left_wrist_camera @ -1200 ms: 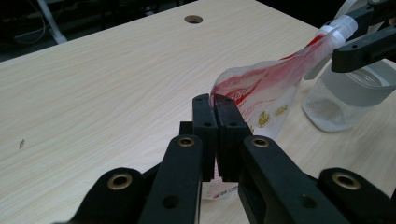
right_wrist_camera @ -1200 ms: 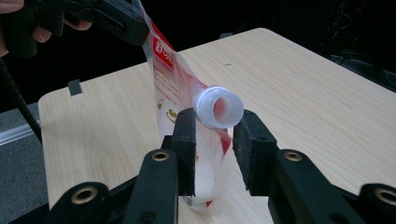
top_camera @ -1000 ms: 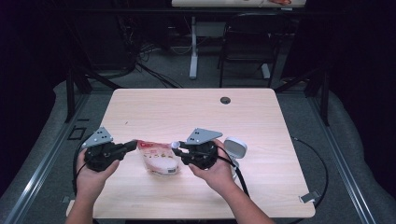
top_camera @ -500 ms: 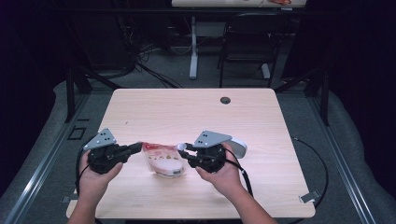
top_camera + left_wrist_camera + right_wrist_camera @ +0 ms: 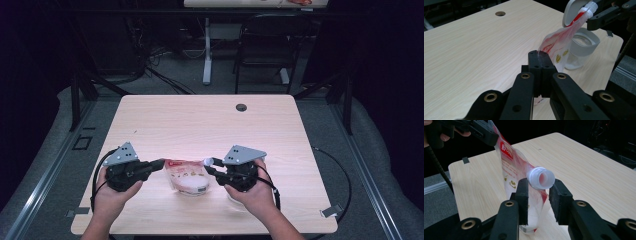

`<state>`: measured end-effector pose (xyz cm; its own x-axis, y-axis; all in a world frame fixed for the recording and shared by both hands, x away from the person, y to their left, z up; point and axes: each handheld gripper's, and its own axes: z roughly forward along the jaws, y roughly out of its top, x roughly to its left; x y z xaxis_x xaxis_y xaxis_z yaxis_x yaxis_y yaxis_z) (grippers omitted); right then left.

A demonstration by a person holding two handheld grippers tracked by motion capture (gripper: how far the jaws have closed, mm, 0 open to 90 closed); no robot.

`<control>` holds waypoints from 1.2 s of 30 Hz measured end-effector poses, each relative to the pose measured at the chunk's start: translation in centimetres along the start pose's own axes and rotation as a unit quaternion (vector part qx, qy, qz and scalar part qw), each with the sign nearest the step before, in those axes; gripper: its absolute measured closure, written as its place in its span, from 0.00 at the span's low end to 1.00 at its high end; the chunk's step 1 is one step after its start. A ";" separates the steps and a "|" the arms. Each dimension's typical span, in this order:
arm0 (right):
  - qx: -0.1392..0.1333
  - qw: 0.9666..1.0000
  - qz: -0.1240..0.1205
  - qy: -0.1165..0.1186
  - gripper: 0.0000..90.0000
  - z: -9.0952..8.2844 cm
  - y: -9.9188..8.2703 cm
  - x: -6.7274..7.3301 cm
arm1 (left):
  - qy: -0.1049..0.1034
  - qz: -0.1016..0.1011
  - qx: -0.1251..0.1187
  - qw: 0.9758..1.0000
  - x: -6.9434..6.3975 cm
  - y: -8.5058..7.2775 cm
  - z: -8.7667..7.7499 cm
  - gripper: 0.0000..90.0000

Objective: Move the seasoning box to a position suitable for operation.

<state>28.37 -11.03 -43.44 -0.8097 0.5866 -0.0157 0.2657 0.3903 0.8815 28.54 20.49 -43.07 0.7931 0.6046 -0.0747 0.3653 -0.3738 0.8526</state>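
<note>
Left gripper (image 5: 539,53) is clamping the crinkly red-and-white plastic pouch (image 5: 186,173) at the near middle of the wooden table (image 5: 200,125). Right gripper (image 5: 539,191) is gripping its round white spout (image 5: 541,178), over a clear glass jar (image 5: 580,47) with a grey collar.

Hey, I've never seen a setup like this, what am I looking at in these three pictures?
A person at a wooden table holds a hand-held gripper in each hand. One picture looks down from above; the other two come from cameras riding on each gripper. The left gripper is shut on one end of a red-and-white spouted pouch. The right gripper has its fingers around the pouch's open white spout, apparently holding it. A clear cup with a grey rim stands on the table beneath the pouch.
</note>
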 end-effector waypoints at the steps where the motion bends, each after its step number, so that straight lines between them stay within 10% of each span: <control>1: 0.000 1.000 0.001 0.000 0.77 -0.2 -0.1 0.0 | -0.001 0.001 0.000 1.000 -0.1 0.0 0.1 1.00; 36: 0.019 1.000 -0.025 -0.003 0.70 -1.5 -0.4 -0.1 | -0.033 -0.013 -0.002 0.999 -0.2 -0.7 0.7 0.77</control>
<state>27.61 -12.30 -43.07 -0.8190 0.5704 -0.0625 0.2449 0.4459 0.8609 28.46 20.16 -44.00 0.8140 0.5660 -0.1309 0.3839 -0.3549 0.8525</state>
